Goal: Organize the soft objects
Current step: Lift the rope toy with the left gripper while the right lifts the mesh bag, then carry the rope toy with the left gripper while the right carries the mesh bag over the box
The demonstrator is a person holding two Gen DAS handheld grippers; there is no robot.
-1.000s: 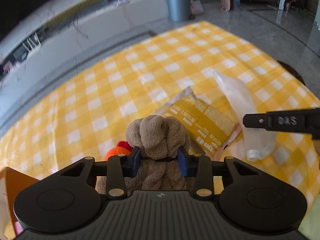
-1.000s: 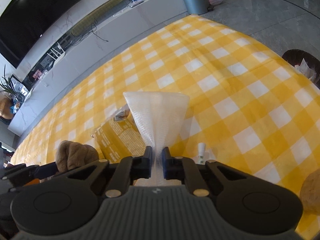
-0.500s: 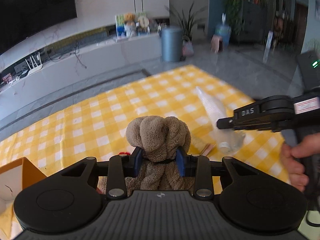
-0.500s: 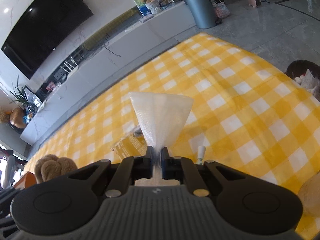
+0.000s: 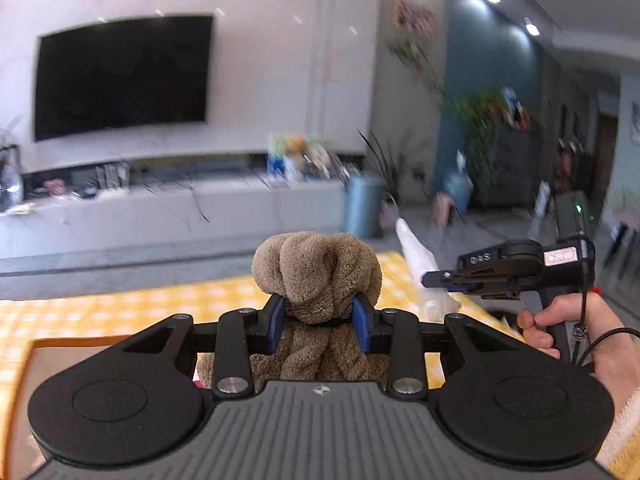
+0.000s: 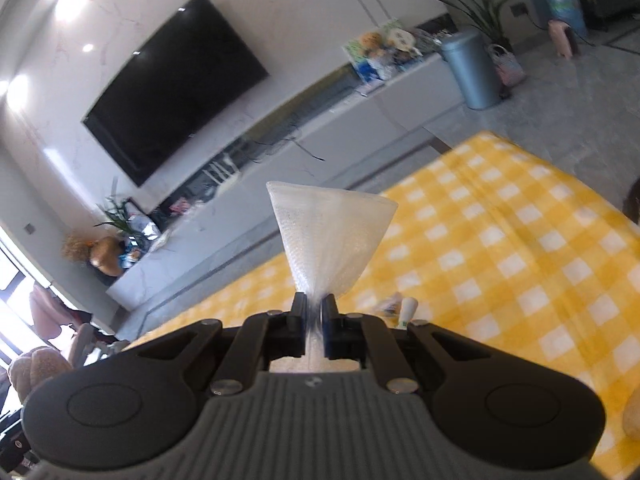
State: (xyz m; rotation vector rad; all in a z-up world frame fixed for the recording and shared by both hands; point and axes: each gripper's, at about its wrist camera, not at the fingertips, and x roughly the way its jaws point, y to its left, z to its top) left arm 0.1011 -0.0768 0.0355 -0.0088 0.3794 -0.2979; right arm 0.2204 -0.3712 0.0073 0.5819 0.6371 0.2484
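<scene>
My left gripper [image 5: 319, 316] is shut on a brown plush toy [image 5: 316, 268] and holds it high above the yellow checked table [image 5: 120, 304]. My right gripper [image 6: 314, 312] is shut on a white bubble-wrap bag [image 6: 330, 232] that fans out ahead of the fingers, lifted off the table [image 6: 520, 248]. In the left wrist view the right gripper [image 5: 436, 279] shows at right in a hand, with the white bag [image 5: 416, 260] in it. The plush toy shows at the far left of the right wrist view [image 6: 36, 368].
An orange-rimmed box [image 5: 24, 360] sits at the lower left under the left gripper. A small white tube [image 6: 408, 310] lies on the table by the right fingers. A brownish soft object [image 6: 632, 412] is at the right edge. A TV wall and grey bin [image 6: 474, 72] stand beyond.
Both grippers have risen and tilted up from the table, carrying the plush toy and the white bag. The yellow packet and the orange toy on the table have dropped out of view.
</scene>
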